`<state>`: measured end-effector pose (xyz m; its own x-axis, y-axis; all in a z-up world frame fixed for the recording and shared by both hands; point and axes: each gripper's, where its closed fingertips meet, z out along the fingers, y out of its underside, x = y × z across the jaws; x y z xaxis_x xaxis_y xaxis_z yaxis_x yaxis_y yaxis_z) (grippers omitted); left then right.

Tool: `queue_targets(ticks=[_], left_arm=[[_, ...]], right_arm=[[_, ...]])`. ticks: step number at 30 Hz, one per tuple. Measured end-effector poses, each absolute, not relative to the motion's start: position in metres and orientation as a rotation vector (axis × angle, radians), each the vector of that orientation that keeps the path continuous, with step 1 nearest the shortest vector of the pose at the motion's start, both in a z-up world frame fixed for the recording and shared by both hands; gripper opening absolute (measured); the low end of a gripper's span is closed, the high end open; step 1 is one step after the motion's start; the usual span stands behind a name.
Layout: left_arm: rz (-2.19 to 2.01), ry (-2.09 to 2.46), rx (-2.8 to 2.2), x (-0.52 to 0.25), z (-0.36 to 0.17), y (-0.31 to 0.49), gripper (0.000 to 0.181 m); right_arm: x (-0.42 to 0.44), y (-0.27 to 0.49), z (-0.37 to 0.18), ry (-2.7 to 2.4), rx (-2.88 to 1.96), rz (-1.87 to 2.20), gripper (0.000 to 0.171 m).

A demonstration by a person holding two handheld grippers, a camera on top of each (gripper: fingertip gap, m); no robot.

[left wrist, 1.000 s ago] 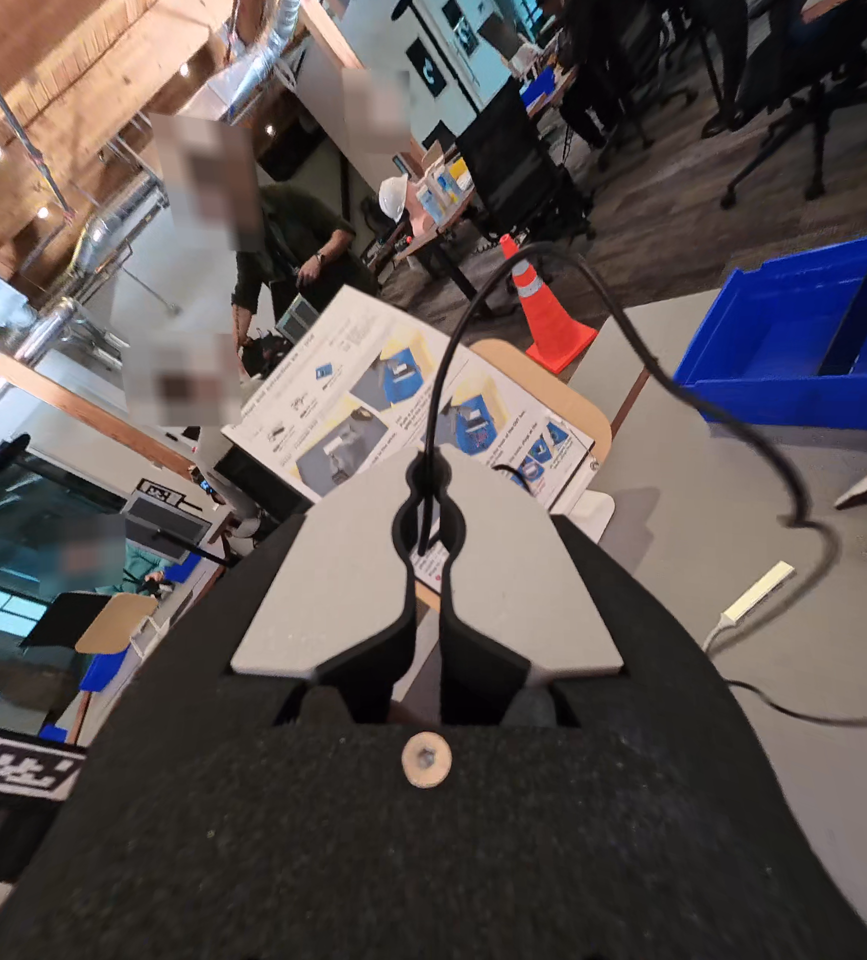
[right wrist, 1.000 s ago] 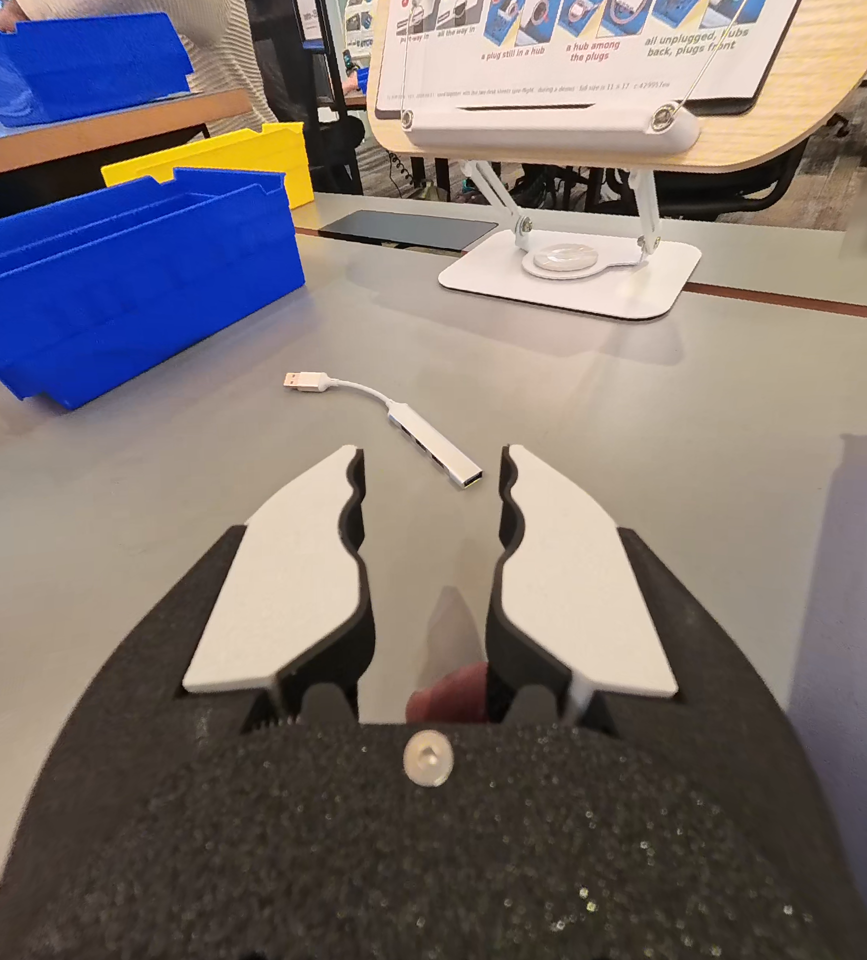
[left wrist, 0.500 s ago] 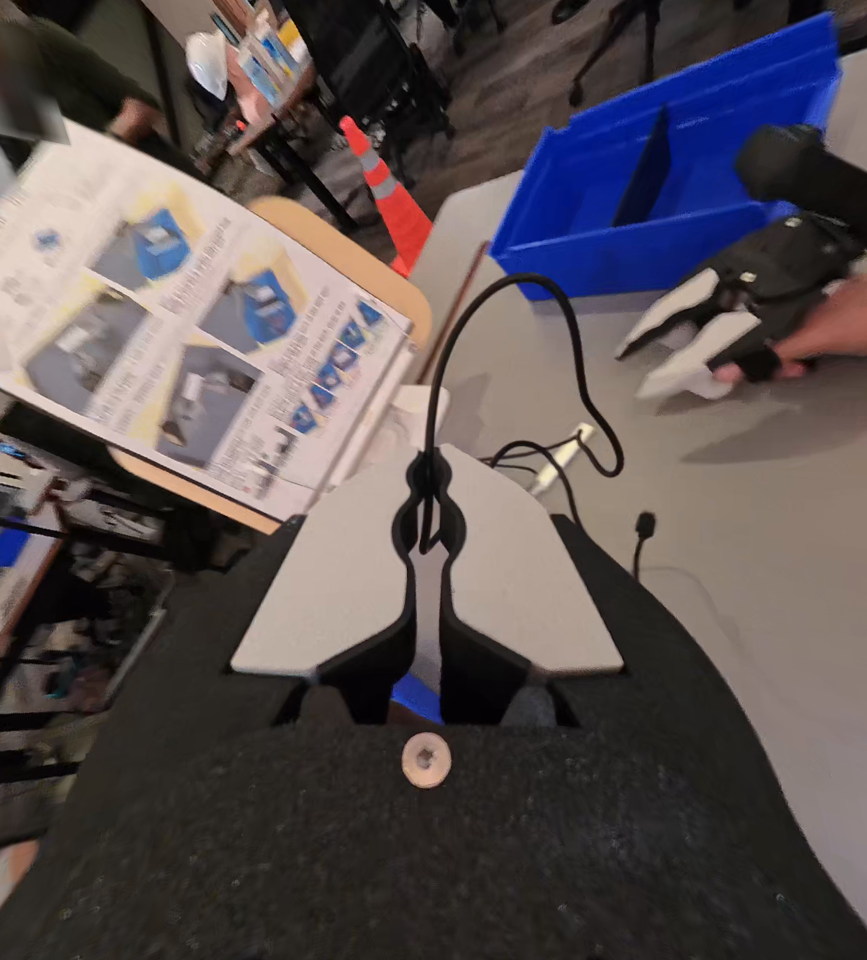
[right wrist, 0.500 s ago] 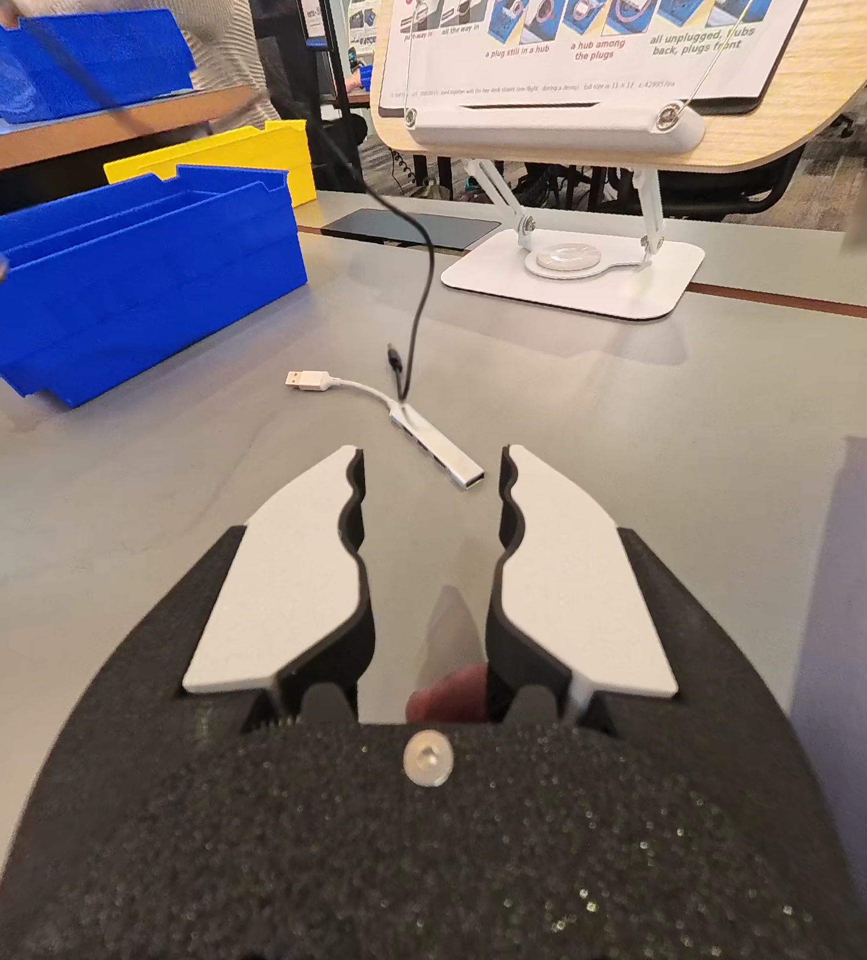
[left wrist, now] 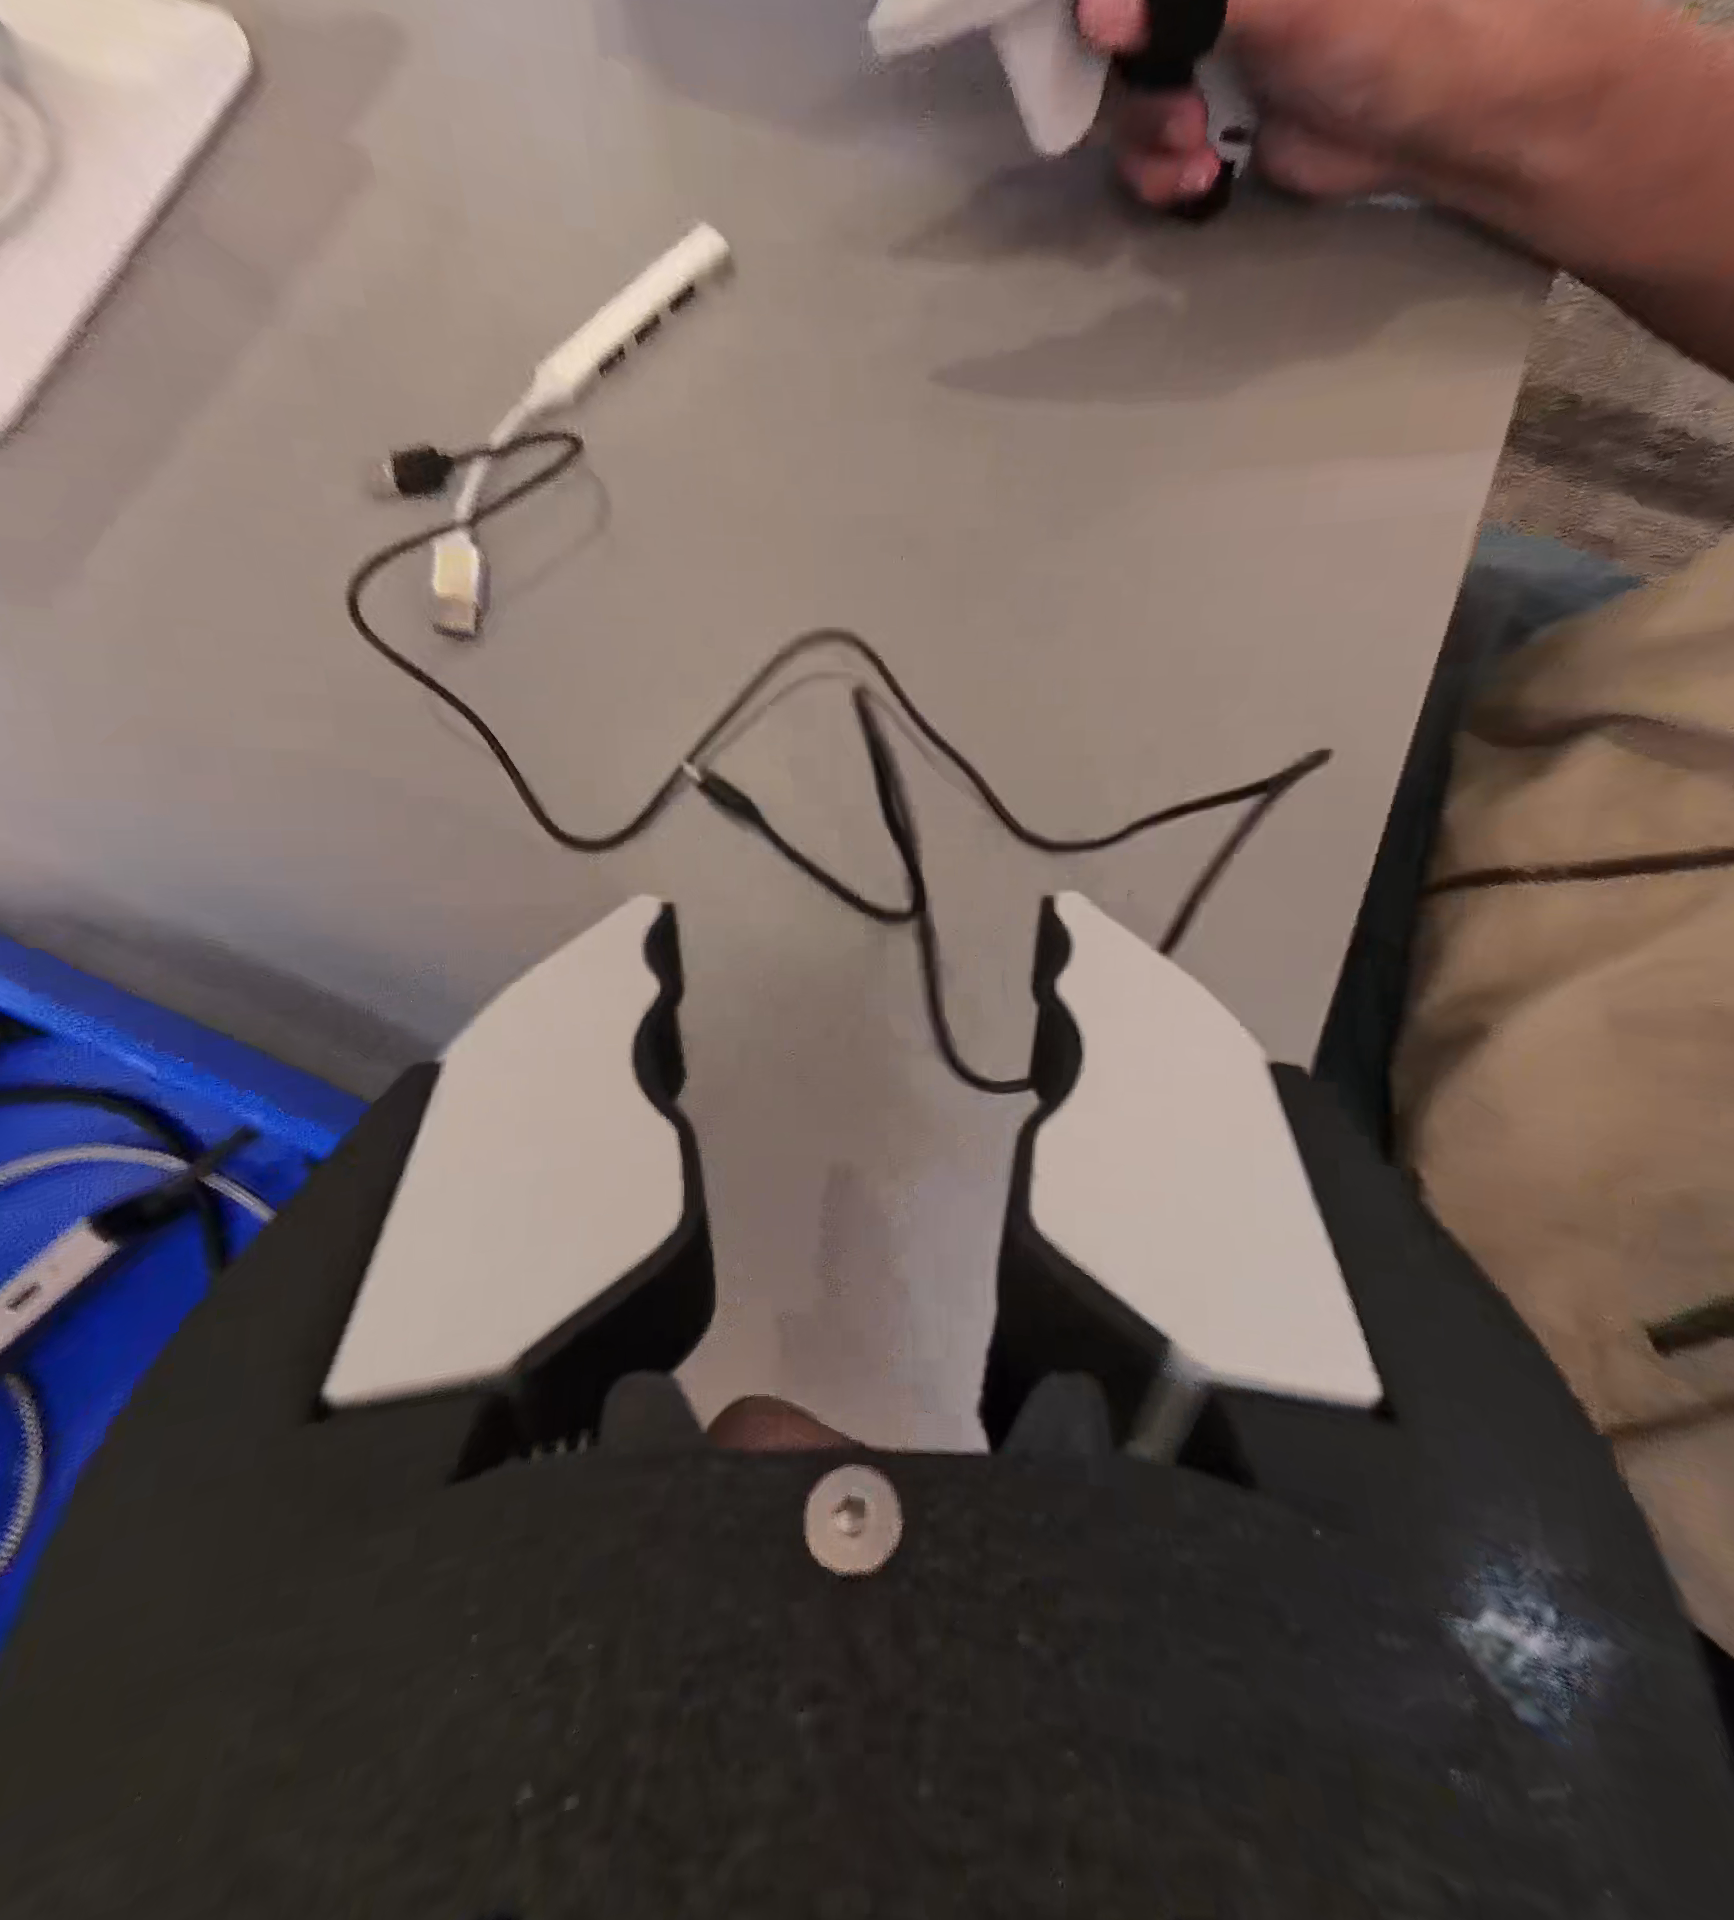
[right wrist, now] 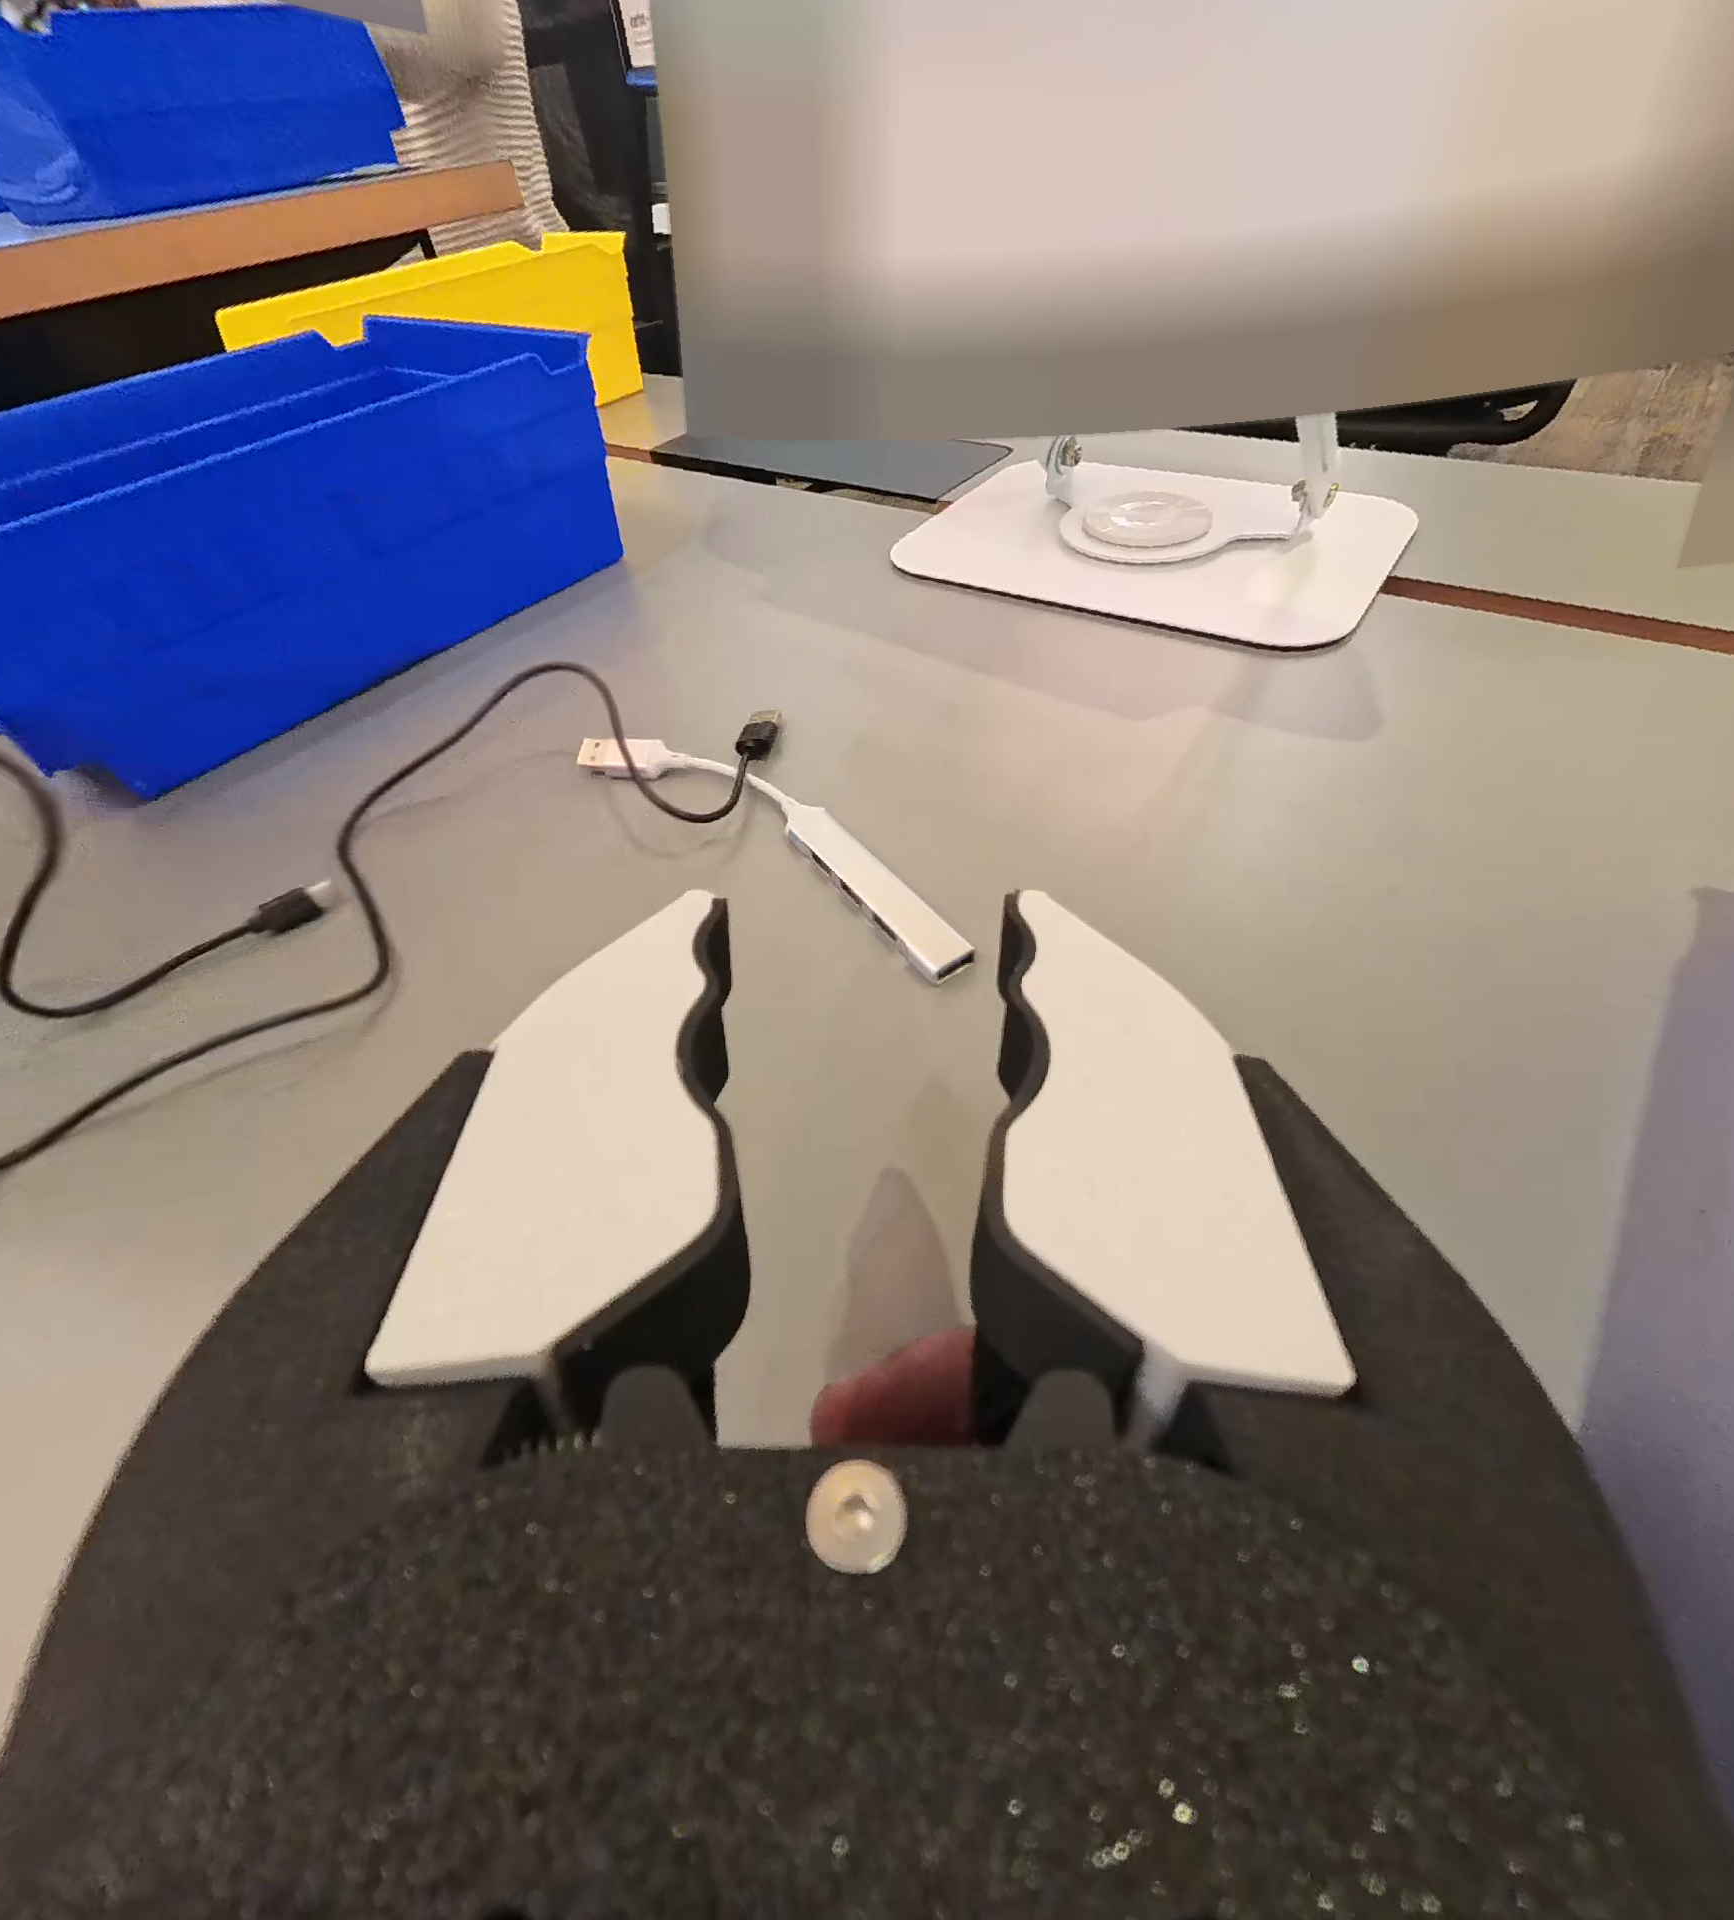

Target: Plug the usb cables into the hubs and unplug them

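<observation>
A: The left gripper (left wrist: 858,914) hangs over the table (left wrist: 1102,499) with its jaws spread wide; nothing is between them, though a loop of the black cable (left wrist: 572,821) runs up against the inner edge of one finger; whether it touches cannot be told.

B: And the right gripper (right wrist: 863,914)?

A: Spread just as wide and holding nothing; it sits low over the table (right wrist: 1362,831), with the hub (right wrist: 878,894) just ahead of its tips.

B: How does the hub lie?

A: Flat; in the right wrist view its long axis runs on a diagonal, the free end nearest the gripper, the short white lead curving off to a plug (right wrist: 619,755) that points left toward the blue bin (right wrist: 271,582).

B: The cable?

A: It snakes loose over the table; one black plug (right wrist: 759,732) rests just beside the hub's lead, another (right wrist: 291,907) farther left; neither is in the hub.

B: Beyond that?

A: A white stand base (right wrist: 1154,566) behind; a yellow bin (right wrist: 489,301) past the blue one.
</observation>
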<state>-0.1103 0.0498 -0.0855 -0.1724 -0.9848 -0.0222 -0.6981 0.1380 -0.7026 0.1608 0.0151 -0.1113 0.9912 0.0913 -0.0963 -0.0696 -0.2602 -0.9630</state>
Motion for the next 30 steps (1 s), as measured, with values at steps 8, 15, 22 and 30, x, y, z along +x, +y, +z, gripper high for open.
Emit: queue_targets(ticks=[8, 15, 22, 30], left_arm=[[-0.764, 1.523, -1.655, -0.127, -0.048, 0.073, 0.065], [-0.767, 0.888, -1.707, -0.117, -0.026, 0.059, 0.051], [-0.918, 0.853, -1.684, -0.079, -0.046, 0.014, 0.050], [-0.972, 0.956, -1.630, -0.066, -0.048, -0.010, 0.043]], right_arm=[[0.134, 0.004, -0.111, -0.212, -1.855, 0.165, 0.061], [0.118, -0.020, -0.123, -0.393, -1.951, 0.066, 0.075], [0.136, -0.008, -0.126, -0.339, -1.993, 0.066, 0.066], [0.166, 0.063, -0.170, -0.381, -2.257, 0.050, 0.062]])
